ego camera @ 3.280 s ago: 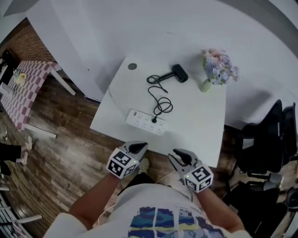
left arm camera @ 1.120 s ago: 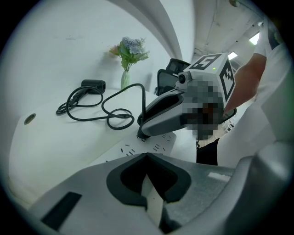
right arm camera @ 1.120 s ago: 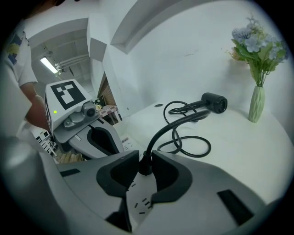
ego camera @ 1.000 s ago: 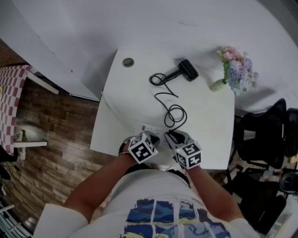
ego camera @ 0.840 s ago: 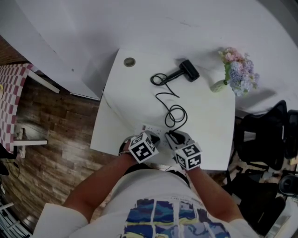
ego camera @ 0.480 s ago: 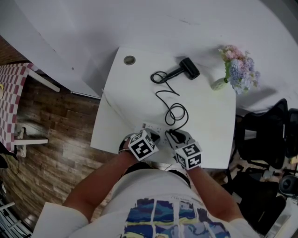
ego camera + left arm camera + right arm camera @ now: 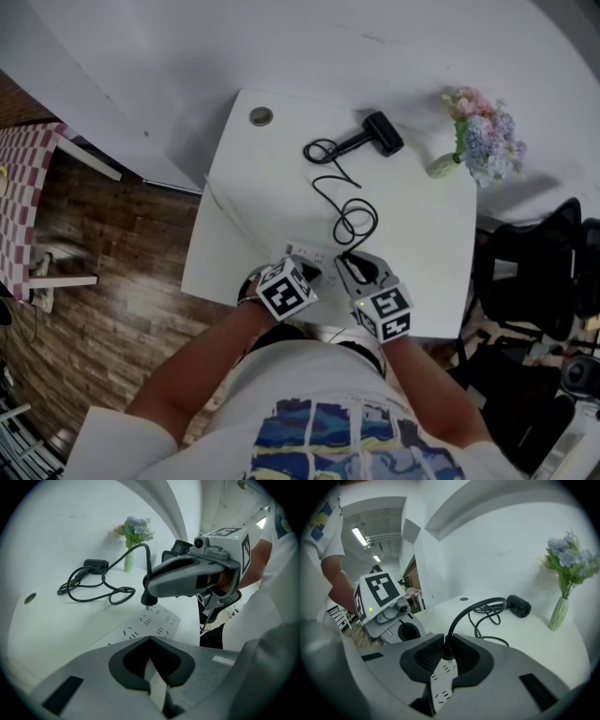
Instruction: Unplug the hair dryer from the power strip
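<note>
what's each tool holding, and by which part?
Right tool, jaws just closing, pinches the plug by its body above the power strip. Left tool holds nothing.

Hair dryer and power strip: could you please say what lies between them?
Between hair dryer and power strip, only the looped black cord, clearest in the head view.

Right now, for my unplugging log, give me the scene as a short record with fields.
right gripper: shut on the plug; jaws have just been closing
plug: prongs showing, apparently just clear of the power strip
left gripper: jaws together, tips at the near end of the power strip
hair dryer: lying far back on the white table, cord looped
vase of flowers: at the far right corner
</note>
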The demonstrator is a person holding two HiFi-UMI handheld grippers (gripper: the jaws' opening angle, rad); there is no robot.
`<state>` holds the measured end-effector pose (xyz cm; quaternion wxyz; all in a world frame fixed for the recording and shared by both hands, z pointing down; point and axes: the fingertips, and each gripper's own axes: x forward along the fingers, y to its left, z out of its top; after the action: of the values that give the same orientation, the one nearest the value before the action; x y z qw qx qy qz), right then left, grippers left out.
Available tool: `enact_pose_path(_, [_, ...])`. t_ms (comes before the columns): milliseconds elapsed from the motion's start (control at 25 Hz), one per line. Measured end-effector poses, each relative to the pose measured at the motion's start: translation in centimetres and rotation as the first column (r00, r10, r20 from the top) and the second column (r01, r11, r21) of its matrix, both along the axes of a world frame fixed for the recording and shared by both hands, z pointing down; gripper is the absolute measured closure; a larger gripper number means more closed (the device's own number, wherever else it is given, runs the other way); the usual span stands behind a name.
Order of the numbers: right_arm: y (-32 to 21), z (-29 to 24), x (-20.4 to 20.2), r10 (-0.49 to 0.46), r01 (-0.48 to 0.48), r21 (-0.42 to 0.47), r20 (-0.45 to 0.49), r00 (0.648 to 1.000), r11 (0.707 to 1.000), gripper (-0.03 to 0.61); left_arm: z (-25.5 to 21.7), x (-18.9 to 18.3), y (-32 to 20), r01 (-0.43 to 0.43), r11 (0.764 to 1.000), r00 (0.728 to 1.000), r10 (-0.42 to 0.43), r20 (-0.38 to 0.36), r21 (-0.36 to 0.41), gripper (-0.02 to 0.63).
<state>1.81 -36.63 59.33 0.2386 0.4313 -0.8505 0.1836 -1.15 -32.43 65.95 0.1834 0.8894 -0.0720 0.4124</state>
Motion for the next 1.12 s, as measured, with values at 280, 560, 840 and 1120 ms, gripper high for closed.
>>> enact_pose_path(280, [-0.4,-1.3,1.3,0.005,-0.005,-0.003,0.045,0.999,1.0,0.523,0.1,0.1,0.1,-0.004,1.0,1.0,0.004,-0.005,0.009,0.612])
enact_pose_path(560, [-0.2,-2.3,2.8,0.032,-0.032,0.0,0.088,0.996,0.999,0.523,0.1,0.2,0.1,0.005,1.0,1.0,-0.005,-0.008,0.005,0.612])
enact_pose_path(840, [0.4,-2.9,4.5,0.051,-0.052,0.007,0.117,0.992,0.999,0.522,0.0,0.0,0.2,0.005,1.0,1.0,-0.005,0.0,-0.001,0.612])
enact_pose_path(1120, [1.0,-3.2,5.9,0.068,-0.069,0.009,0.113,0.991,0.998,0.523,0.0,0.1,0.2,0.009,1.0,1.0,-0.009,-0.001,0.001,0.612])
